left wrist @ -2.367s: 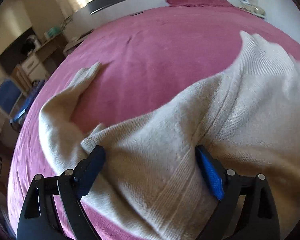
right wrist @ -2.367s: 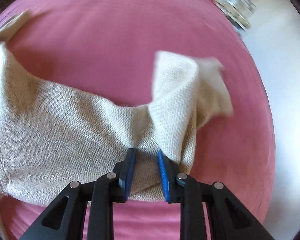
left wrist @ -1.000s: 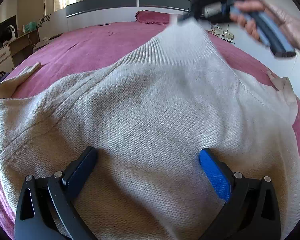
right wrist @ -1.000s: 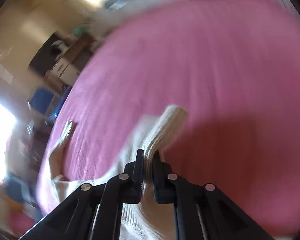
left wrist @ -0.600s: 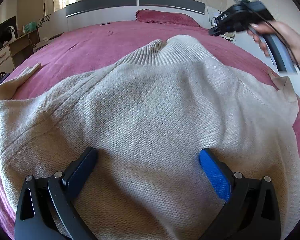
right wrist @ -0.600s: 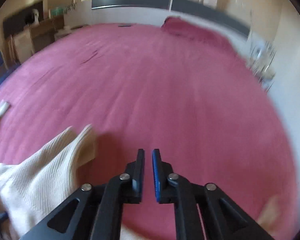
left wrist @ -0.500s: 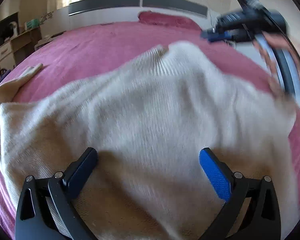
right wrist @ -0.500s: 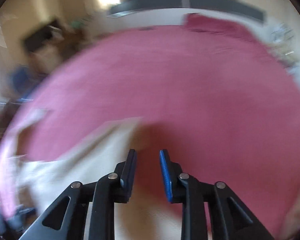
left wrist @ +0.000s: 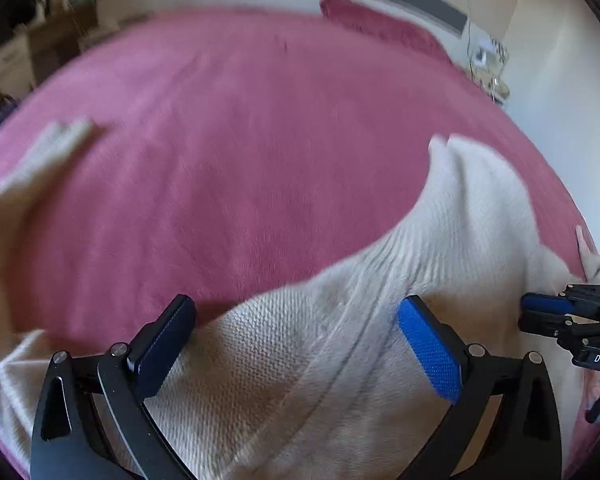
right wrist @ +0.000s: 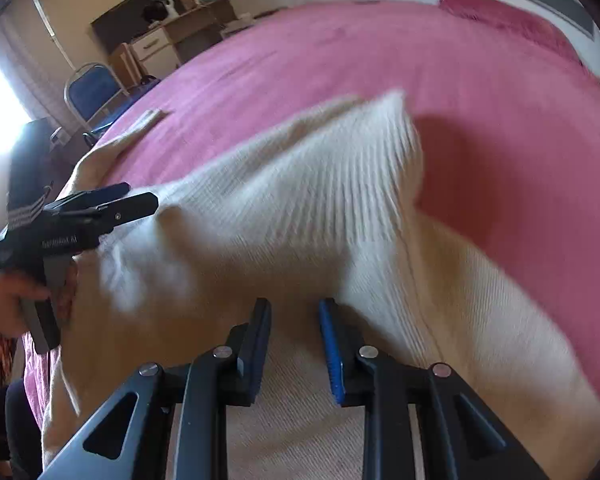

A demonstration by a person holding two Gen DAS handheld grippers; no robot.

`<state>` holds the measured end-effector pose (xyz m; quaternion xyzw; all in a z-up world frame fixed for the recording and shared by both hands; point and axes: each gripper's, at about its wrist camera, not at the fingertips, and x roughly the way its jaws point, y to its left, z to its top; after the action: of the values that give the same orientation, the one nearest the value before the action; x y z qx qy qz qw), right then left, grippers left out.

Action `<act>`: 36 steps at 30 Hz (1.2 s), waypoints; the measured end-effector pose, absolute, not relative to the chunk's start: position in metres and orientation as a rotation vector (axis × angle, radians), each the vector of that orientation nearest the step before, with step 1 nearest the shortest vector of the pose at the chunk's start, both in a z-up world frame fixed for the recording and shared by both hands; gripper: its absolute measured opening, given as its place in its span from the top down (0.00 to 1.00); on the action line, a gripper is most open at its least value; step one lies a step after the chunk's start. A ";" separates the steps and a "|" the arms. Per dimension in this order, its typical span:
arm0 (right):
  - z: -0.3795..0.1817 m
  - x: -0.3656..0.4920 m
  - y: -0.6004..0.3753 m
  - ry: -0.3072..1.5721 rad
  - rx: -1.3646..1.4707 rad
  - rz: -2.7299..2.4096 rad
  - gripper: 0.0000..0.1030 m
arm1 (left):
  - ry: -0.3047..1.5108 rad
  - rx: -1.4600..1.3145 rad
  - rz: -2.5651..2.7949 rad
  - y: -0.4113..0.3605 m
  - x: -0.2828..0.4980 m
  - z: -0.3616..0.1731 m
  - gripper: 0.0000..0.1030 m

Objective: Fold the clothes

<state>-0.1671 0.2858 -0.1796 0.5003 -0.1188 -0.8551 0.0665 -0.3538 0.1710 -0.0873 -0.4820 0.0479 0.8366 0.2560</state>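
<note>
Currently the cream knitted sweater (right wrist: 300,208) lies rumpled on the pink bedspread (left wrist: 240,140), ribbed hem ridged up. Left gripper (left wrist: 296,344): fingers wide apart, knit below them, nothing clamped. Right gripper (right wrist: 294,344): fingers slightly apart, hanging above the fabric, nothing pinched. Next grab, I'd say: pinch one single edge each, well apart, pull the panel taut and flat before folding; bunched knit will crease.

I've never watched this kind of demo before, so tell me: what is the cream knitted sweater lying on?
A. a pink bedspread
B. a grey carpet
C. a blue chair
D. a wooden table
A: the cream sweater is spread over a wide pink bedspread, and the blue chair stands off to the side with nothing on it.
</note>
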 end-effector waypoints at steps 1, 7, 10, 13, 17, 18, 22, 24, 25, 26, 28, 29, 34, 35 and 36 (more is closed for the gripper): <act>-0.182 -0.164 0.283 -0.380 1.503 -2.574 0.76 | 0.220 -1.296 2.252 0.177 -0.352 -0.090 0.00; -0.189 -0.156 0.285 -0.479 1.402 -2.630 0.76 | 0.393 -1.284 2.221 0.190 -0.350 -0.094 0.00; -0.193 -0.155 0.279 -0.495 1.345 -2.683 0.76 | 0.417 -1.256 2.218 0.191 -0.343 -0.090 0.16; -0.193 -0.141 0.276 -0.455 1.266 -2.753 0.75 | 0.412 -1.185 2.217 0.194 -0.328 -0.078 0.86; -0.192 -0.138 0.269 -0.398 1.245 -2.807 0.75 | 0.464 -1.125 2.271 0.200 -0.321 -0.069 0.89; -0.192 -0.139 0.267 -0.383 1.248 -2.817 0.75 | 0.469 -1.098 2.303 0.199 -0.318 -0.066 0.89; -0.188 -0.139 0.264 -0.338 1.264 -2.839 0.75 | 0.436 -0.918 2.556 0.175 -0.320 -0.033 0.93; -0.186 -0.141 0.261 -0.352 1.266 -2.835 0.75 | 0.432 -0.887 2.621 0.164 -0.313 -0.029 0.93; -0.186 -0.145 0.255 -0.335 1.273 -2.820 0.75 | 0.465 -0.905 2.647 0.160 -0.313 -0.035 0.93; -0.187 -0.149 0.249 -0.319 1.281 -2.805 0.75 | 0.501 -0.925 2.671 0.157 -0.314 -0.042 0.92; -0.188 -0.157 0.237 -0.282 1.296 -2.776 0.74 | 0.569 -1.166 2.609 0.154 -0.317 -0.077 0.83; -0.187 -0.159 0.231 -0.206 1.318 -2.778 0.74 | 0.546 -1.148 2.621 0.153 -0.312 -0.075 0.83; -0.166 -0.163 0.247 -0.260 1.351 -2.718 0.74 | 0.368 -0.937 2.730 0.152 -0.273 -0.036 0.66; -0.158 -0.163 0.258 -0.333 1.300 -2.740 0.74 | 0.325 -0.889 2.751 0.152 -0.264 -0.026 0.65; -0.151 -0.167 0.271 -0.416 1.264 -2.749 0.74 | 0.255 -0.880 2.714 0.155 -0.264 -0.021 0.63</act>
<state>-0.1673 0.2714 -0.1509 0.4134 -0.1360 -0.8992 0.0439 -0.2636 0.1555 -0.0211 -0.3043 0.0883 0.9384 0.1381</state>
